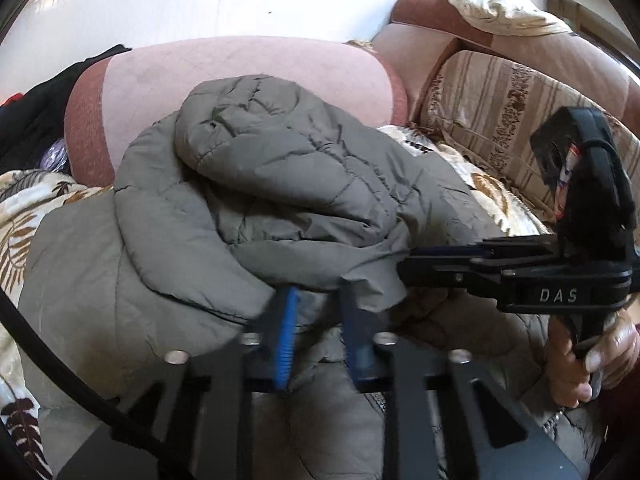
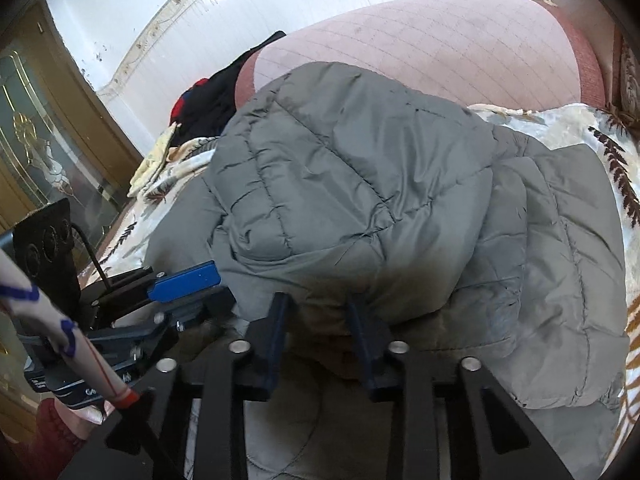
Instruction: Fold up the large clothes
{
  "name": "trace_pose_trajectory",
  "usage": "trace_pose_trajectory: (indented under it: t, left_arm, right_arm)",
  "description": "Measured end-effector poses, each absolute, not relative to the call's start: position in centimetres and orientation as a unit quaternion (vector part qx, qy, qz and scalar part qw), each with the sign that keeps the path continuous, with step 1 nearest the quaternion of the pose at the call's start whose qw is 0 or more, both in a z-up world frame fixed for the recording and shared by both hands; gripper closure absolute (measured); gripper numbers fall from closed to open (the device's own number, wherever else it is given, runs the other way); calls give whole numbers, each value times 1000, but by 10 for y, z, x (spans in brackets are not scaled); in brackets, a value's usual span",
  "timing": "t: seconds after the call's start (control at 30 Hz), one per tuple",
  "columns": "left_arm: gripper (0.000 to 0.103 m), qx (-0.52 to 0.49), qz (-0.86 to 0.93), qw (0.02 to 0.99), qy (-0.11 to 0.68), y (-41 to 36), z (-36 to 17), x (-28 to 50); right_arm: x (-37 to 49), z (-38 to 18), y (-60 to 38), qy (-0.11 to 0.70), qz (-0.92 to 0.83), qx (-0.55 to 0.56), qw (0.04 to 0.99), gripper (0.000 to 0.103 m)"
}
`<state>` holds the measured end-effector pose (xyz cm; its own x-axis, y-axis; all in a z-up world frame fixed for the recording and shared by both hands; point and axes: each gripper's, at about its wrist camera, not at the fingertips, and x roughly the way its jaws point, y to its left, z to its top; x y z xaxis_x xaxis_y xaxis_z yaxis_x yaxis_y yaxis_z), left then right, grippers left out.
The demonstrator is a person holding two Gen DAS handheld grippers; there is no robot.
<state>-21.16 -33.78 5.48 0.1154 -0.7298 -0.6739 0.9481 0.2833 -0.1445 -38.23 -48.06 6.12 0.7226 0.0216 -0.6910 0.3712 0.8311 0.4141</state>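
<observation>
Both the left claw [image 1: 316, 304] and right claw [image 2: 316, 308] pinched the grey jacket [image 1: 260, 184] hem just ahead; lifting evenly together seemed best

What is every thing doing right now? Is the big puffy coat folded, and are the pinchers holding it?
Grey puffer jacket: bunched, partly folded over itself on the sofa.
Left gripper: shut on the jacket's near edge.
Right gripper: pinching the jacket's folded edge.
Patterned blanket: spread under the jacket.
Dark clothes: heaped behind.

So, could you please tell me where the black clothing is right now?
The black clothing lies at the far left end of the sofa, behind the pink back cushion and beyond the grey puffer jacket.
</observation>
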Motion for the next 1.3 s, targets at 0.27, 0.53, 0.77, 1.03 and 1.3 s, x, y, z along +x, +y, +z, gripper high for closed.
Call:
trace_pose_trajectory:
  t: [0.27,0.53,0.77,1.03,1.3]
  left_arm:
    - [100,181,-559,736,337,-342,50,-213]
    - [100,183,-553,743,330,-333,66,-215]
    - [46,166,-522,768,332,-307,86,-222]
    - [38,180,-485,777,360,-266,79,-257]
    - [38,188,-448,783,388,-205,56,-320]
  right_arm:
    - [-380,53,-484,370,-112,280,879,90]
    - [-384,69,-476,370,-123,271,880,91]
    - [-406,97,-465,357,-145,258,886,91]
    - [-450,99,-439,366,-161,276,874,88]
    - [-518,82,-382,397,-168,269,861,75]
